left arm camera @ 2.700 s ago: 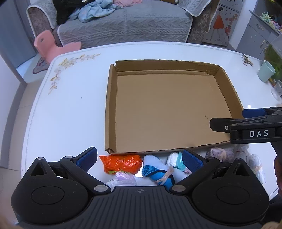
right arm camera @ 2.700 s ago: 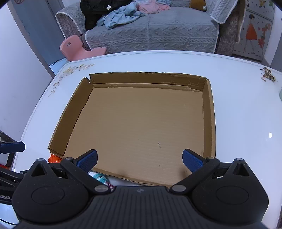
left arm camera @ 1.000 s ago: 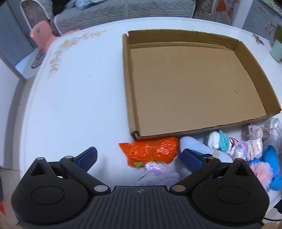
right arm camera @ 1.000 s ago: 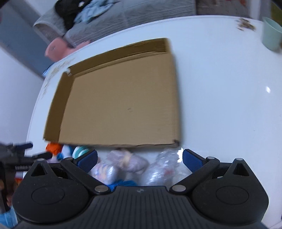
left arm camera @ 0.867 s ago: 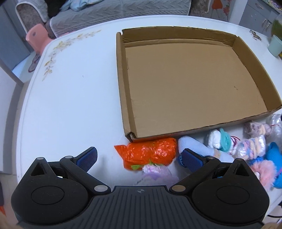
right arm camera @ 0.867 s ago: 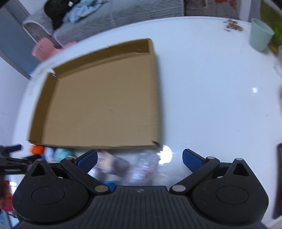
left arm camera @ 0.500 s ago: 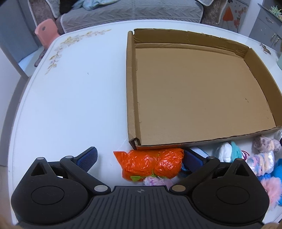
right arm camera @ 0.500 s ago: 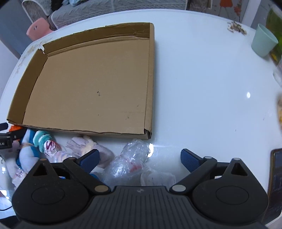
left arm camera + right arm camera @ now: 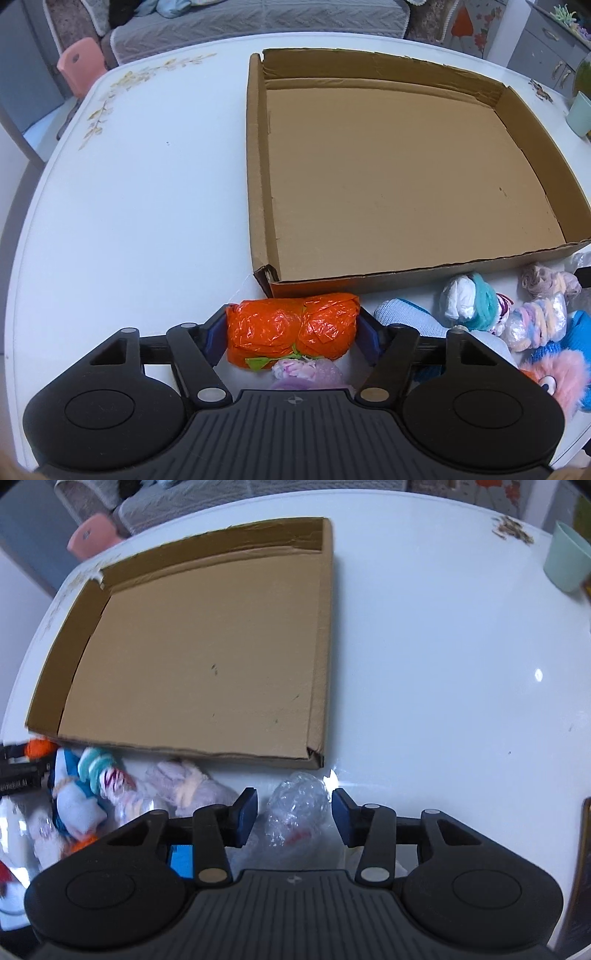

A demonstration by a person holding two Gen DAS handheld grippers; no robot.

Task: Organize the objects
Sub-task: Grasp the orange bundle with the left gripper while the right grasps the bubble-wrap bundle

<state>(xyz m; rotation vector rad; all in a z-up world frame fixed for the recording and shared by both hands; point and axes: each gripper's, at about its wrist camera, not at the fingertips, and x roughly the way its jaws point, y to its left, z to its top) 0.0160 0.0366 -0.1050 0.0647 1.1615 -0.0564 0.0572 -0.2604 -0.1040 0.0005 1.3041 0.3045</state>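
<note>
Since a sec ago both our grippers have gone from wide apart to narrowing, w/ little travel otherwise. Left gripper [image 9: 291,332]: its jaws are closing around the orange bundle [image 9: 291,330], a crinkly plastic-wrapped packet w/ a green scrap at its near edge; the blue pads sit right at its two ends and look to be touching, so we read it as clamped or nearly so. The bundle lies on the white surface [image 9: 147,206], just beside the near left corner of the cardboard box [image 9: 258,184], not yet inside. Right gripper [image 9: 294,812]: jaws also closing, w/ the clear plastic bundle [image 9: 297,808] betw. them; a slim gap shows on each side, so the pads aren't pressing yet. That bundle sits on the surface near the box's near right corner, outside it. The box is a shallow open tray and nothing is in it. Betw. the two grippers, along the box's near wall, lies a row of soft items: a white-and-teal roll [image 9: 467,301], a pastel fluffy roll [image 9: 535,321], a pink furry toy [image 9: 554,376], plus a lilac wrapped piece [image 9: 306,373] just behind the orange one. A pale green cup [image 9: 567,557] stands well apart at the far right. Our read: the task is at its first pickups; once both grips firm up, next step is prob. lift and carry over the low wall into the box.
</note>
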